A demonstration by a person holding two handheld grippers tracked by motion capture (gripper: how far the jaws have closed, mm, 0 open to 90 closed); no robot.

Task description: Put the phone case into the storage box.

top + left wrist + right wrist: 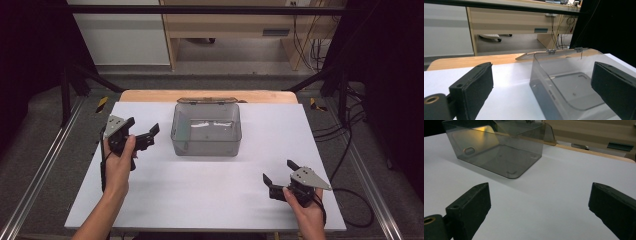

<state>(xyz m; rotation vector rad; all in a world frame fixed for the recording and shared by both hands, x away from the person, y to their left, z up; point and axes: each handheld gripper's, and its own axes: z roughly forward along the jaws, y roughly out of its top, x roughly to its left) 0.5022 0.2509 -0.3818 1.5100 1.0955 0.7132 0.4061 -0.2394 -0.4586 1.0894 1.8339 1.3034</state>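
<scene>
A clear, smoke-tinted plastic box [206, 129] stands on the white worktop [210, 195], toward its far middle, with its hinged lid [206, 100] thrown back over the far edge onto the bare wooden strip [150, 95] behind. The box is empty.

Left tool [144, 136] — held in the person's left hand [118, 162] just beside the box's left wall, apart from it, jaws spread wide with nothing between them. In the left gripper view the box [571, 82] sits ahead and to the right, its near corner framed between the two black jaws; the lid [554, 53] shows lying flat past the rim.

Right tool [279, 172] — held in the right hand [306, 207] at the near right of the worktop, well apart from the box, jaws likewise gaping and empty. In the right gripper view the box [499, 147] lies far ahead at upper left, with bare white surface [564, 182] between it and the jaws.

Beyond the worktop: a wooden desk [240, 25] and trailing cables [345, 130] on the floor.
</scene>
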